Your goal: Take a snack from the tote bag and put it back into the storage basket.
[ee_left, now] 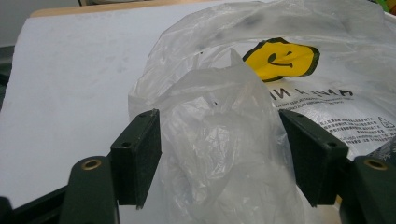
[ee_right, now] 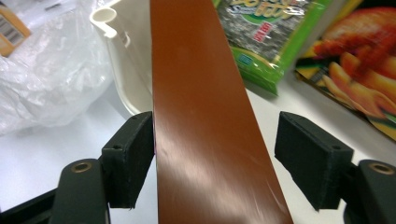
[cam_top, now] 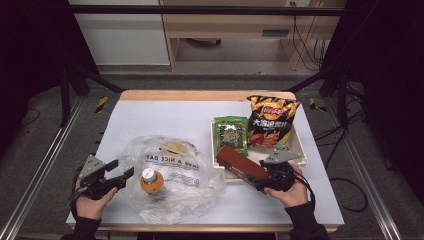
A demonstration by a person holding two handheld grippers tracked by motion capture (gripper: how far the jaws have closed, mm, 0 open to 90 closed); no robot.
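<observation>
A long brown box lies slanted over the front left corner of a white tray. My right gripper is at the box's near end. In the right gripper view the box runs between the jaws of the right gripper; the left pad touches its side and the right pad stands apart from it. A clear plastic bag with a smiley print holds an orange bottle. My left gripper is at the bag's left edge, open, with a loose fold of the bag between its jaws.
The tray holds a green seaweed packet and a yellow-black crisps bag, both lying beyond the box in the right gripper view. The tray's rim stands left of the box. The white tabletop stretches behind the plastic bag.
</observation>
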